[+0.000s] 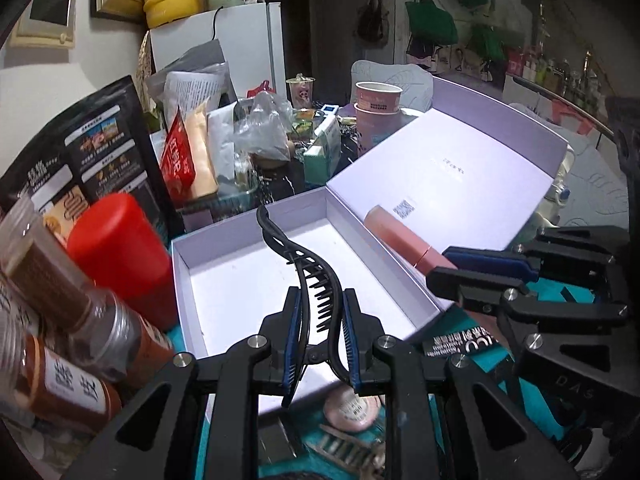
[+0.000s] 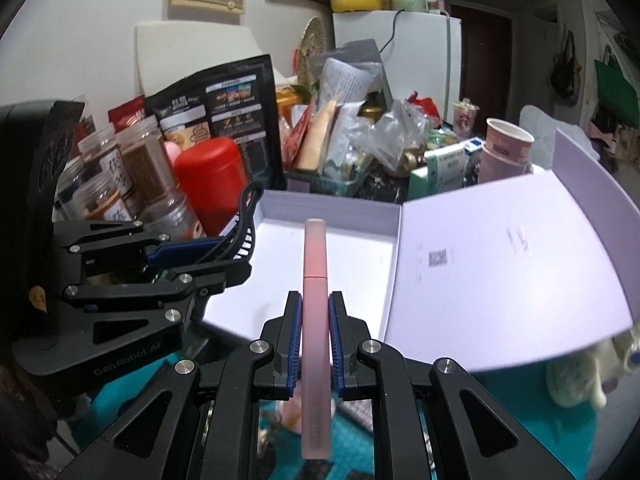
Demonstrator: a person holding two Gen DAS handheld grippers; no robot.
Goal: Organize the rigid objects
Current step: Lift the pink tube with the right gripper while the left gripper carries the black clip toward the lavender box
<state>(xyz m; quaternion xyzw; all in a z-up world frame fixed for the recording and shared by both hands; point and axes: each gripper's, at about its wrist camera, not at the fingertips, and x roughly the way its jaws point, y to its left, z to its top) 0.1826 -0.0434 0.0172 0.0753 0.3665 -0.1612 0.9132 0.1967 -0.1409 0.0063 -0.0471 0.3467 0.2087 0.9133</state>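
The left gripper (image 1: 320,320) pinches a black plastic hair clip with a curved spine and comb teeth (image 1: 310,280), and the right gripper (image 2: 314,320) clamps a slim frosted pink tube with a matte cap (image 2: 316,280); both items hang over the open pale lilac cardboard box (image 1: 224,280), whose hinged lid (image 2: 500,260) lies back to the right. The clip is gripped only across its thin springy arms, so it could twist or snap free on release and catch the box wall. The smooth round tube may roll once dropped or slide through the pads. The two grippers sit close together, so they could collide, and the red plastic canister (image 1: 120,248) beside the box could be knocked
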